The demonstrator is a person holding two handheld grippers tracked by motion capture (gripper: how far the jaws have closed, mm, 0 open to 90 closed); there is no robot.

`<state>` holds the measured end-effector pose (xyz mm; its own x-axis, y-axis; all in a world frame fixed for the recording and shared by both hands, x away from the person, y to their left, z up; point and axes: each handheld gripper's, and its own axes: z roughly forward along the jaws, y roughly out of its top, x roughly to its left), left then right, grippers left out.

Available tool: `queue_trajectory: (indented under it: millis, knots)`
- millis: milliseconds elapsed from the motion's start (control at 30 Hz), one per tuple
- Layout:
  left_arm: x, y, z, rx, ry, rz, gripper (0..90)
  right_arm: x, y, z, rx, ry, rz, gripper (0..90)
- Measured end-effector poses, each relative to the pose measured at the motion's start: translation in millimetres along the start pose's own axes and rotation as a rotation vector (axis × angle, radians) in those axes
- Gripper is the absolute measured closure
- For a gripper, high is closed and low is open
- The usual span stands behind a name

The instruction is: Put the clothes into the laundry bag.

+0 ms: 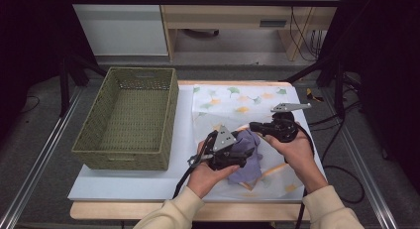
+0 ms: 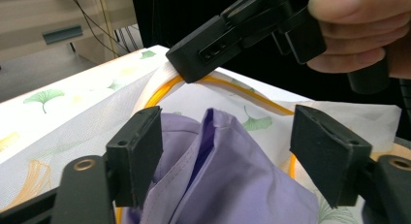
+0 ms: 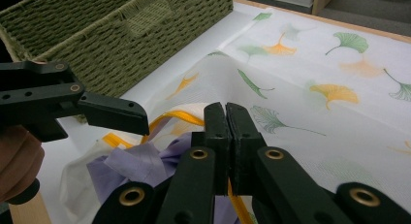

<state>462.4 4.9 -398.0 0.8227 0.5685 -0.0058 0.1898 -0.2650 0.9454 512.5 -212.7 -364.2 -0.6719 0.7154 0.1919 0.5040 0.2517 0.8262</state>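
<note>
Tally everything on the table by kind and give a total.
Baskets: 1, the green woven basket
Mesh bags: 1, the leaf-print bag with a yellow rim
Cloths: 1, the purple cloth
Grippers: 2, left gripper and right gripper
Total: 5

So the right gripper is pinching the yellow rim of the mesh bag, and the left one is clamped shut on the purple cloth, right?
Not quite. The right gripper is shut on the mesh bag's yellow rim, but the left gripper is open: the left gripper view shows its jaws spread wide, with the purple cloth lying between them, not clamped.
</note>
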Motion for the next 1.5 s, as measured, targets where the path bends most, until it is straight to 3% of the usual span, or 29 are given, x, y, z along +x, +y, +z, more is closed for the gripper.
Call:
queue_trajectory:
  millis: [200,567,867,1167,1500]
  knots:
    - [-2.0,3.7,-10.2,-0.011,0.004,0.015,29.6,6.3,5.1,0.1,-0.003,0.009,-0.013,88.8]
    - [2.6,2.1,-28.0,-0.004,0.034,0.004,31.1,12.2,13.0,-0.4,-0.023,0.023,-0.023,88.8]
    - [3.3,-4.4,-37.2,0.023,0.039,0.007,33.3,19.0,17.9,-1.9,-0.023,0.031,-0.031,88.8]
    - [3.9,-6.9,-43.7,0.028,0.056,-0.006,33.6,24.4,22.7,-3.2,-0.024,0.021,-0.040,88.8]
    - [5.7,-15.3,-51.5,0.026,0.061,-0.031,35.5,29.2,24.4,-5.5,-0.036,0.049,-0.052,88.9]
